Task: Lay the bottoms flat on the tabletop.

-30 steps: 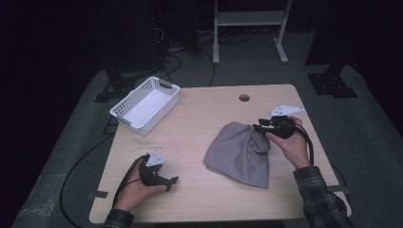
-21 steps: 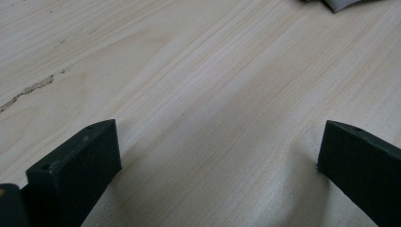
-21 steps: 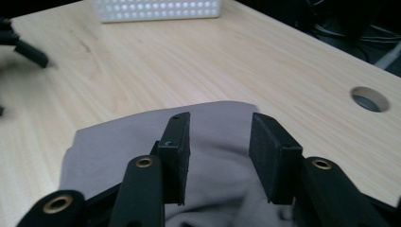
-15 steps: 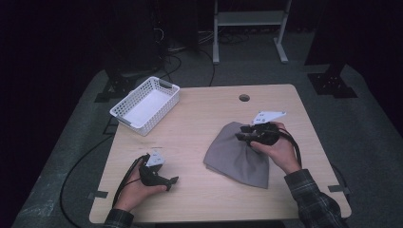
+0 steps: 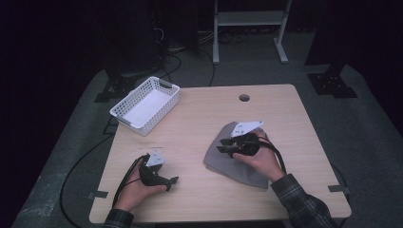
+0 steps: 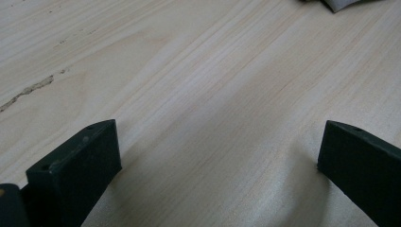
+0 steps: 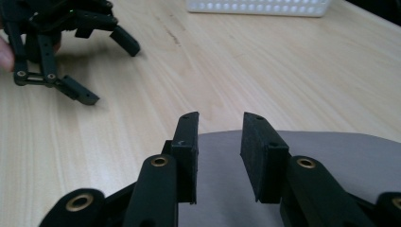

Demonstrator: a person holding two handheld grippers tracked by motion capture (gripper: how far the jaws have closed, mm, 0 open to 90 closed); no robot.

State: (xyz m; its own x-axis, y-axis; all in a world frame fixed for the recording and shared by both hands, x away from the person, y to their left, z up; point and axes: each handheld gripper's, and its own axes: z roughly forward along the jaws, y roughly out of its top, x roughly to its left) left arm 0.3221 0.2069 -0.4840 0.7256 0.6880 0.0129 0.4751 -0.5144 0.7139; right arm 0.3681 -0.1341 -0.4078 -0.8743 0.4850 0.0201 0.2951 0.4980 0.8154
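My right gripper (image 5: 227,146) rests on the grey cloth (image 5: 237,166) at lower right of the high view, jaws just narrowed, a gap left, nothing pinched. My left gripper (image 5: 167,182) idles wide open. Folding remains; white basket (image 5: 145,103) empty.

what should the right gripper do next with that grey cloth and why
Probably lower the right gripper and close on the grey cloth. Its jaws have just been closing but stand apart above the cloth's edge with nothing between them, and the left gripper rests open on the table.
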